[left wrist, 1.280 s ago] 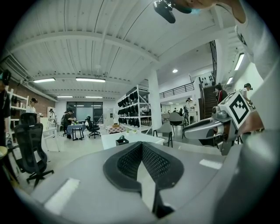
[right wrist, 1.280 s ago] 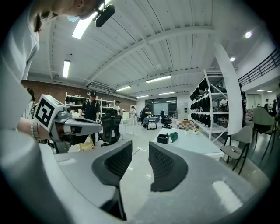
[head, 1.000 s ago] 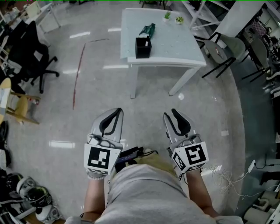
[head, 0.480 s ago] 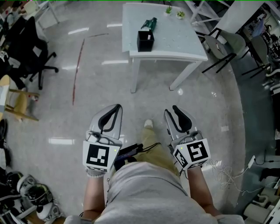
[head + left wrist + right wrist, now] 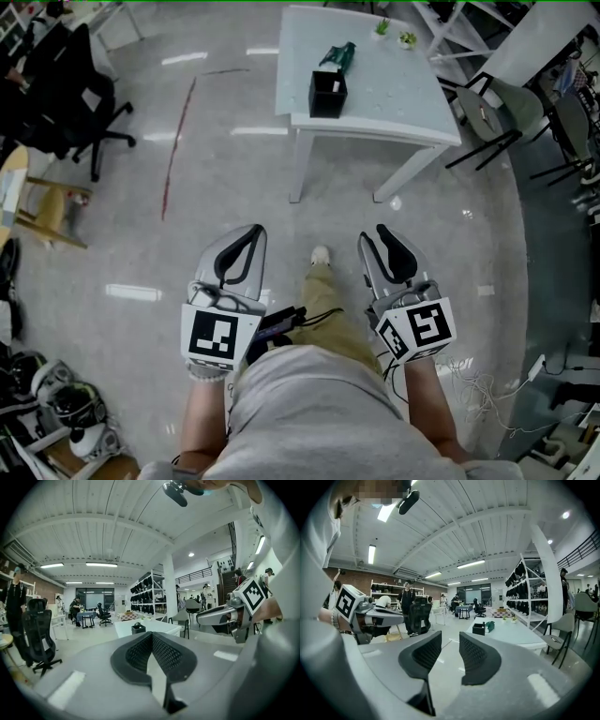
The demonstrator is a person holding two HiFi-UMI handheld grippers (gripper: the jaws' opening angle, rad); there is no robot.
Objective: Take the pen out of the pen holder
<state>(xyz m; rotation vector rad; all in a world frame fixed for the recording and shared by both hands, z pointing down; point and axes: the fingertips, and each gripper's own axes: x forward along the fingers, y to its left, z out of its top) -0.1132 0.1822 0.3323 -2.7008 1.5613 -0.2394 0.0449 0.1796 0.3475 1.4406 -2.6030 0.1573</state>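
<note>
While the left gripper point(image 5: 255, 231) pinches closed, the right gripper point(image 5: 373, 234) — square-marked — gapes.

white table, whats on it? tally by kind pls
black pen holder: 1
dark green object lying behind it: 1
small potted plants: 2
total: 4

pen holder point(image 5: 327, 95): contents too small to tell | green item point(image 5: 338, 56) beside it: unidentifiable
</note>
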